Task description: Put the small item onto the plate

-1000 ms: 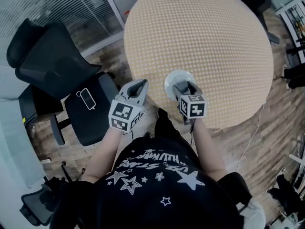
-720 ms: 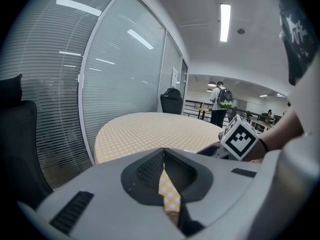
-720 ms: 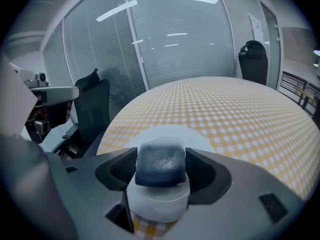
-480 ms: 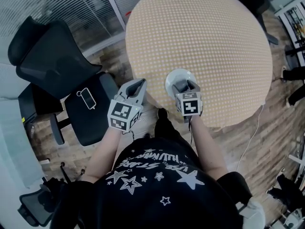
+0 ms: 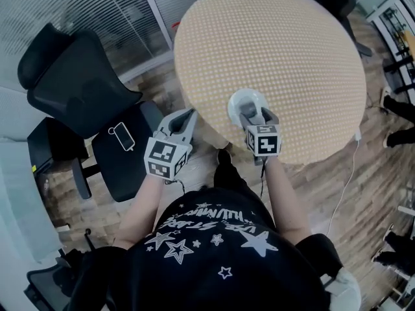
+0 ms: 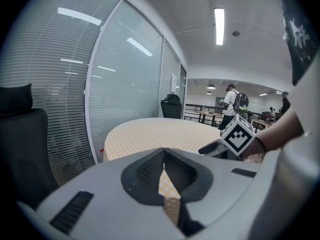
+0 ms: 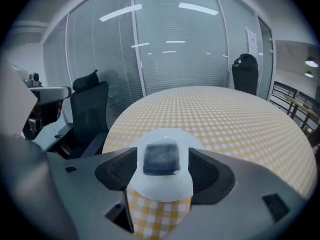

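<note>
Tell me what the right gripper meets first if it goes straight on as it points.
Probably the small dark block lying on the white plate, centred just ahead of its open jaws; how near it sits is unclear.

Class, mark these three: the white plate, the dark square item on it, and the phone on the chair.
White plate (image 7: 161, 188), right gripper view, bare near rim.
Dark square item (image 7: 161, 159), right gripper view, top face.
Phone (image 5: 121, 137), head view, its middle.

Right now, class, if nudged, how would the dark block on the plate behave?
Squat and flat-sided, the block would probably slide, not roll. Its matte, rounded edges hint at something soft and light. The smooth plate may let it skid.
</note>
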Demonstrator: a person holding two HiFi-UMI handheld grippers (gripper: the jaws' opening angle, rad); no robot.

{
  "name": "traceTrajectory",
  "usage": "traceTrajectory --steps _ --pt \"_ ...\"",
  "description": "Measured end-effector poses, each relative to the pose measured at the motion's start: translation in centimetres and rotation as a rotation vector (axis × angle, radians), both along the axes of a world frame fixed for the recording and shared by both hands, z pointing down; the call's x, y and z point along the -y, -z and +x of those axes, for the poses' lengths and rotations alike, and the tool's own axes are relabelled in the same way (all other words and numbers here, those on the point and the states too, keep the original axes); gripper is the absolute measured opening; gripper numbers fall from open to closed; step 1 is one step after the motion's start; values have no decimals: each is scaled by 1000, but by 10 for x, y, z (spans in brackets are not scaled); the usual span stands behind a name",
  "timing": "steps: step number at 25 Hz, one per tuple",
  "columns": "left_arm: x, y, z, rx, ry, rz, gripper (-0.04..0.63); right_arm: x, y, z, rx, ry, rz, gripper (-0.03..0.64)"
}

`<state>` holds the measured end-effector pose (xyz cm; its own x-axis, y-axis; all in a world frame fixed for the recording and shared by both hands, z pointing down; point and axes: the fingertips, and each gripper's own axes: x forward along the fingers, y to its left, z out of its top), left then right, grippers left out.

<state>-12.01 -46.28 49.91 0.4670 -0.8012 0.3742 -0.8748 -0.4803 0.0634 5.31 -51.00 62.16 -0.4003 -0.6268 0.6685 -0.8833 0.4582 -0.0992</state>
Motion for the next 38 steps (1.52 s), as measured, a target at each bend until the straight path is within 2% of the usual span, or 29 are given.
traceTrajectory --steps 9,17,26,33,38 --pt "-51 13 -8 -27 -49 47 8 -42 78 5 165 -113 185 302" --pt "-111 21 1 -55 -160 63 8 -123 115 6 250 -183 243 302" --pt "-154 31 14 -81 -263 79 8 -210 123 24 235 -258 234 302" --pt "-176 42 24 -73 -283 114 8 -223 129 49 243 -324 252 301" --pt "-186 39 34 -81 -286 110 8 -238 135 48 255 -300 281 301"
